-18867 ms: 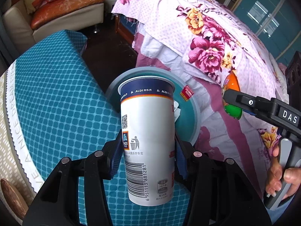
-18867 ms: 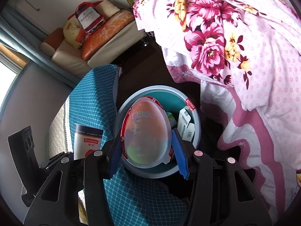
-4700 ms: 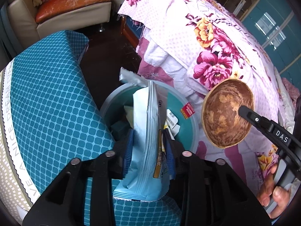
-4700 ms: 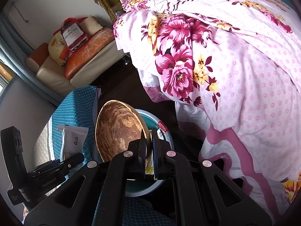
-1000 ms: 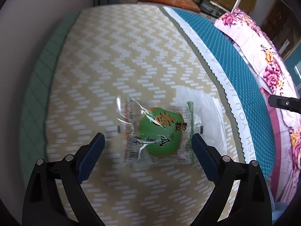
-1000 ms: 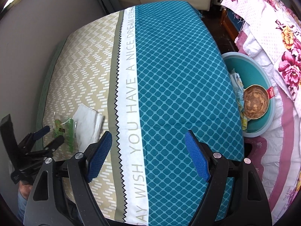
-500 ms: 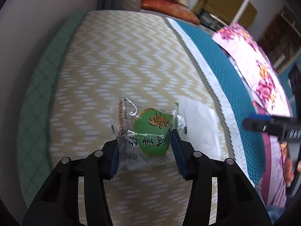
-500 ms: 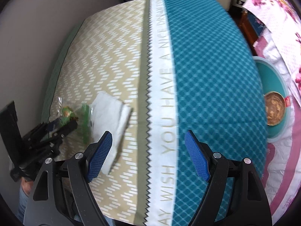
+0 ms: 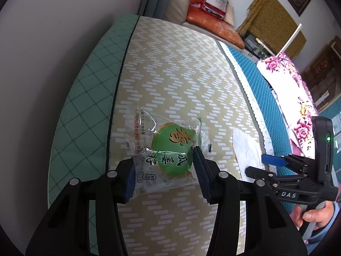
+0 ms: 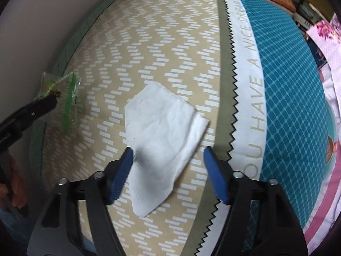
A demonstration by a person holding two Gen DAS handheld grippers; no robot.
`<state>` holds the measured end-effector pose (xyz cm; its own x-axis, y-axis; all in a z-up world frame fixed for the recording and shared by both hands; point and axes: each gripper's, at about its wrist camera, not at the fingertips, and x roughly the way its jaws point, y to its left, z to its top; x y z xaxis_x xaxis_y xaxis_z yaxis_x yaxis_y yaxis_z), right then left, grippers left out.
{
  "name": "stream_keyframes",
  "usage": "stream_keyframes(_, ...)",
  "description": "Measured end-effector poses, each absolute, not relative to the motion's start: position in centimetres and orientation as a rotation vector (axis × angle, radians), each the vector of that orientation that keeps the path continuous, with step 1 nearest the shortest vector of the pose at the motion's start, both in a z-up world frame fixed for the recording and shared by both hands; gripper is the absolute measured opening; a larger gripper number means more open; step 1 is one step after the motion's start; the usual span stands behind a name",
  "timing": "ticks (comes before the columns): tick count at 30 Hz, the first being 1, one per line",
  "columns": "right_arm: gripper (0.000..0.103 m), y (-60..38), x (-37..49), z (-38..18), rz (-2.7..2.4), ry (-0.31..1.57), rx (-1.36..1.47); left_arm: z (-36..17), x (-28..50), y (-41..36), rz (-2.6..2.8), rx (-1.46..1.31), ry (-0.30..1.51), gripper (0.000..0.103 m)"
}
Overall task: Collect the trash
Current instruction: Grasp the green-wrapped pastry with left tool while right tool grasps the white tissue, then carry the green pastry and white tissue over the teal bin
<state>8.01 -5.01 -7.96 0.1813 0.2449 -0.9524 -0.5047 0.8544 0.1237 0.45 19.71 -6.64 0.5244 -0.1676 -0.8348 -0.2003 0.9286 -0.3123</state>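
My left gripper (image 9: 164,170) is shut on a clear snack wrapper with a green round label (image 9: 168,147) and holds it just above the beige zigzag bedspread (image 9: 181,81). The wrapper also shows at the far left of the right wrist view (image 10: 61,98). My right gripper (image 10: 168,172) is open, its blue pads on either side of a crumpled white tissue (image 10: 164,128) that lies flat on the bedspread. The tissue also shows in the left wrist view (image 9: 245,151), beside the right gripper (image 9: 275,162).
A teal basin (image 10: 331,147) with trash in it sits off the bed's right side, at the frame edge. A teal-checked band (image 10: 287,85) and a floral quilt (image 9: 287,81) lie to the right. A wall runs along the bed's left edge.
My left gripper closed on the wrapper and lifted it. My right gripper moved left across the bed and came down around the tissue.
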Motion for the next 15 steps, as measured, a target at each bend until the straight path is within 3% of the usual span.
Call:
stream_keyframes(3,0.060,-4.3,7.5,-8.1,0.534,1.263,-0.276,-6.6,0.7,19.3,0.014,-0.402,1.026,0.049)
stream_keyframes(6,0.048,-3.0,6.1,-8.1,0.550,1.208,-0.350,-6.6,0.8,19.2,0.013,-0.405,1.025,0.049)
stream_keyframes(11,0.006,-0.1,1.9,-7.8,0.630,1.191,-0.374,-6.4,0.9,19.1,0.026,-0.406,1.024,0.049)
stream_keyframes(15,0.005,-1.0,1.9,-6.6,0.633,1.209,-0.283,-5.8,1.0,18.4,0.023,-0.388,1.024,0.049)
